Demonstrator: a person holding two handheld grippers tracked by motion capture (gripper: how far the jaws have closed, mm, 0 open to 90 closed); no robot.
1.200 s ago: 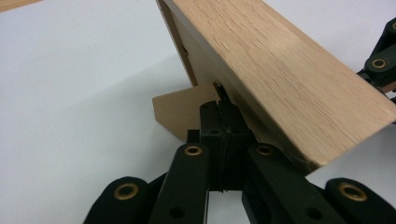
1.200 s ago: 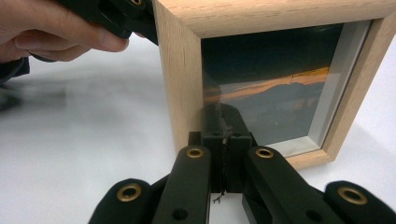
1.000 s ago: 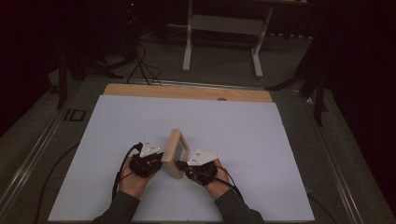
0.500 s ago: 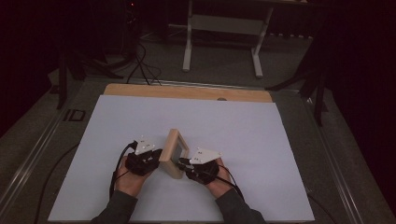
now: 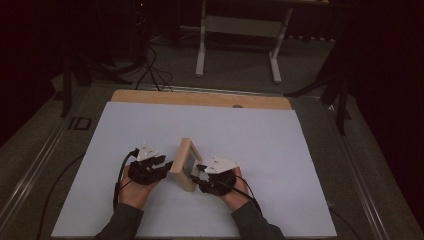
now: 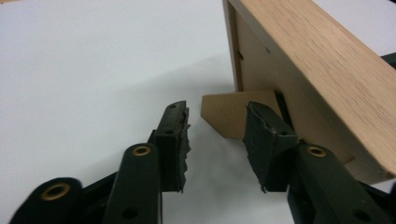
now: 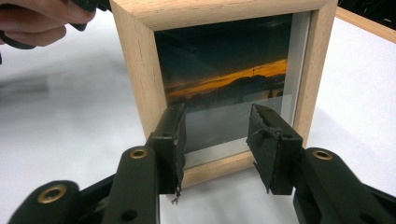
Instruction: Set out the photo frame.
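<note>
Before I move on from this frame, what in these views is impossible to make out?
- Picture frame, high view: its photo is too small to read.
- Stand flap, left gripper view: its hinge is hidden behind the jaw.
- Frame's base, right gripper view: its corners are partly covered by the jaws.

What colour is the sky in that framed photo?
Orange over dark hills, in the picture frame; the right gripper view shows it best.
</note>
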